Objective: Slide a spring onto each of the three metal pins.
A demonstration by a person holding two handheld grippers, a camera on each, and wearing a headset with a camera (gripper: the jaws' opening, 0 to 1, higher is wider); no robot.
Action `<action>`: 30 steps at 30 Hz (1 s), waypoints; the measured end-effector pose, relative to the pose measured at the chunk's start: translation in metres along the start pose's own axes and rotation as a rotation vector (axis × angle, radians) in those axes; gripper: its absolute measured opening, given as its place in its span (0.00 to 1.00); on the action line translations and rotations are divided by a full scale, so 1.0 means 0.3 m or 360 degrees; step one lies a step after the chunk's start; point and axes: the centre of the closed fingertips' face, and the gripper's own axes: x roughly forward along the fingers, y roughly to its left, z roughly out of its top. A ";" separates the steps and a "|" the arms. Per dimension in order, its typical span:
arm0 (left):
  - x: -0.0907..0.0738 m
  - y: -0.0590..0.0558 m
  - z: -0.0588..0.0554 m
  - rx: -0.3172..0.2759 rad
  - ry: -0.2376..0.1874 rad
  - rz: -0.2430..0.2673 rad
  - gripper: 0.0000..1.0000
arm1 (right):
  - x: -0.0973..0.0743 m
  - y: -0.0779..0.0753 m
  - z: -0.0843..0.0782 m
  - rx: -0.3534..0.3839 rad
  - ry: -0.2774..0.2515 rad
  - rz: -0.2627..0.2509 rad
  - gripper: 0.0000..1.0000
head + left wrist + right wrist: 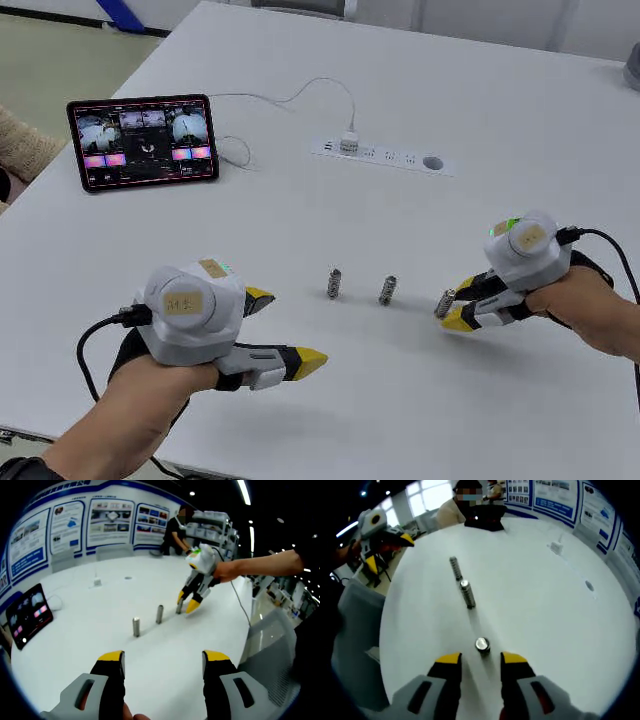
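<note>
Three short metal pins stand in a row on the white table (300, 420), each with a coiled spring around it: the left pin (334, 283), the middle pin (388, 290) and the right pin (445, 303). My right gripper (460, 303) is open, with the right pin (481, 645) just ahead of its yellow fingertips, between them and apart from both. Beyond it stand the middle pin (466, 594) and the far pin (455, 567). My left gripper (290, 327) hangs open and empty at the front left, well short of the pins (136, 627).
A tablet (143, 140) lies at the back left, and a white power strip (380, 155) with its cable lies behind the pins. The table's near edge runs under my left hand. A grey chair (270, 640) stands beside the table, and a person (175, 530) is working far behind.
</note>
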 end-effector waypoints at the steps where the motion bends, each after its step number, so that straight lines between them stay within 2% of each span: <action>1: 0.001 0.000 0.001 0.0002 -0.0001 0.0002 0.64 | -0.004 -0.005 -0.002 0.0012 -0.0016 -0.0005 0.33; 17: 0.020 0.000 0.026 0.0001 -0.0001 -0.0007 0.66 | -0.076 0.038 0.002 0.0294 -0.0268 -0.0065 0.44; 30: 0.035 0.011 0.051 -0.0014 -0.0023 -0.0012 0.68 | -0.120 0.059 -0.002 0.0403 -0.0394 -0.0091 0.51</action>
